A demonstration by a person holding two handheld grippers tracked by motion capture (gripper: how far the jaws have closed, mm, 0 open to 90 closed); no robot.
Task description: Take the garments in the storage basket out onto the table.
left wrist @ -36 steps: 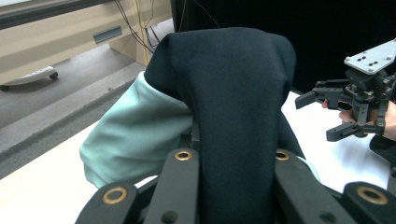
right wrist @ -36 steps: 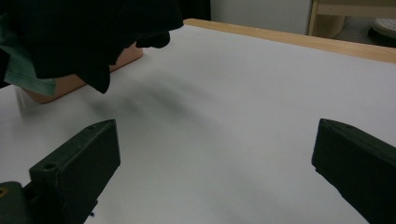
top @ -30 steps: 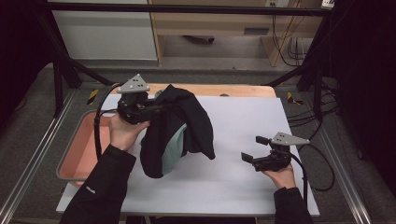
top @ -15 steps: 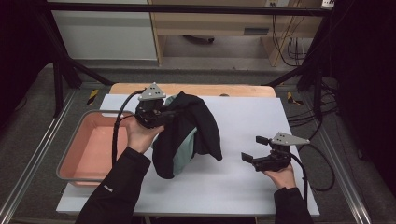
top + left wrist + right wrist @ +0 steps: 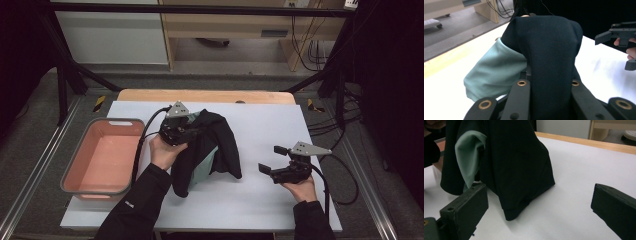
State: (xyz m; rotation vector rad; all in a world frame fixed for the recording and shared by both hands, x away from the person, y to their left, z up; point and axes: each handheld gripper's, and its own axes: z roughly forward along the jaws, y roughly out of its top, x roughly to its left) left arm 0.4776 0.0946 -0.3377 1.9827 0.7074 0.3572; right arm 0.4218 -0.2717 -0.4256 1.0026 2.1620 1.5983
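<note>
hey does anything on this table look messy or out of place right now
Only the black garment: it hangs bunched from the left gripper, its mint-green lining turned out. The pink bin sits square.

We see a rectangular table with a light wooden top [image 5: 200, 95], its far edge left bare as a pale strip. A large white sheet [image 5: 280, 200] covers most of that top and reaches the near edge. On the white sheet lies the lower part of a black fabric garment with a pale green lining [image 5: 220, 155]; its hem touches the sheet at the middle, while its upper part is lifted off it. In the right gripper view the garment's [image 5: 519, 182] dark corner rests flat on the sheet [image 5: 579, 182]. At the table's left side sits a pink rectangular plastic tub with a grey rim [image 5: 80, 187], just beside the sheet's edge.
</note>
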